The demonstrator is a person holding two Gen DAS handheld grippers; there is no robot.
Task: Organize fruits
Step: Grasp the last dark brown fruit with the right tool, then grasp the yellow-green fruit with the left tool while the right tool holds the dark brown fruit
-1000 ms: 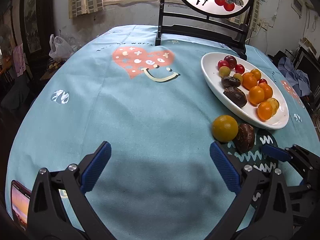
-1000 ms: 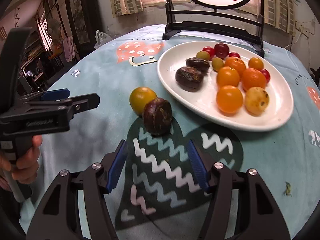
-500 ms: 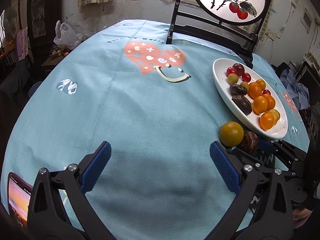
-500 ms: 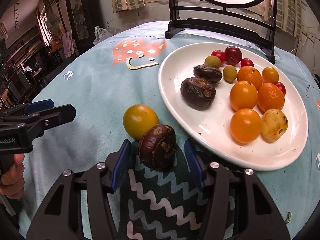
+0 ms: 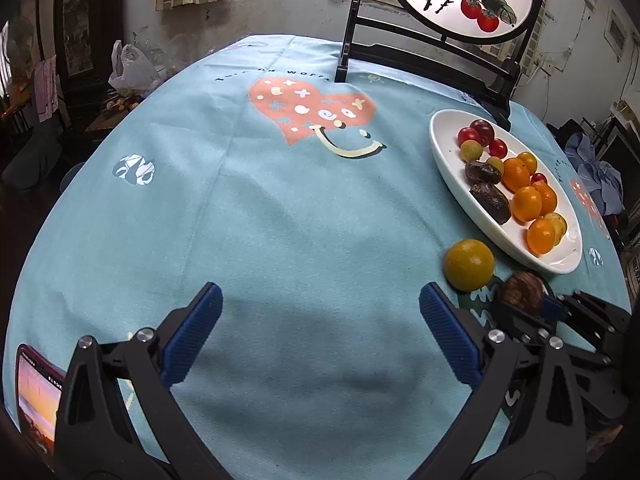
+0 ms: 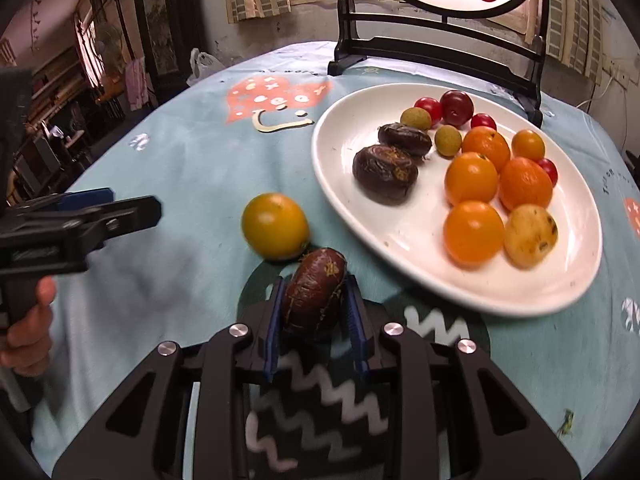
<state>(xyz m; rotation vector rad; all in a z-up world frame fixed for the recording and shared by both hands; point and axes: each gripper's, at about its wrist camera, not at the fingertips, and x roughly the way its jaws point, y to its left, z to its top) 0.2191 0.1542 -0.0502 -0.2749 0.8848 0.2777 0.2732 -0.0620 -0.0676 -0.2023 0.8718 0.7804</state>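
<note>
My right gripper (image 6: 314,300) is shut on a wrinkled dark brown passion fruit (image 6: 316,290), its blue pads pressing both sides, just in front of the white oval plate (image 6: 352,208). A yellow-orange round fruit (image 6: 275,226) lies on the cloth right beside it. The plate holds two more passion fruits, several oranges, small red tomatoes and greenish fruits. In the left wrist view the same passion fruit (image 5: 522,286) sits between the right gripper's fingers, next to the yellow fruit (image 5: 469,265) and the plate (image 5: 448,160). My left gripper (image 5: 320,334) stands open over bare cloth with nothing between its fingers.
A round table carries a light blue cloth (image 5: 280,220) with a pink heart print. A black stand with a round painted screen (image 6: 436,40) rises at the far edge behind the plate. A phone (image 5: 38,392) lies at the near left edge. A hand (image 6: 28,344) holds the left gripper.
My right gripper moved forward around the passion fruit and its jaws closed onto it. The left gripper stayed open and nearly still.
</note>
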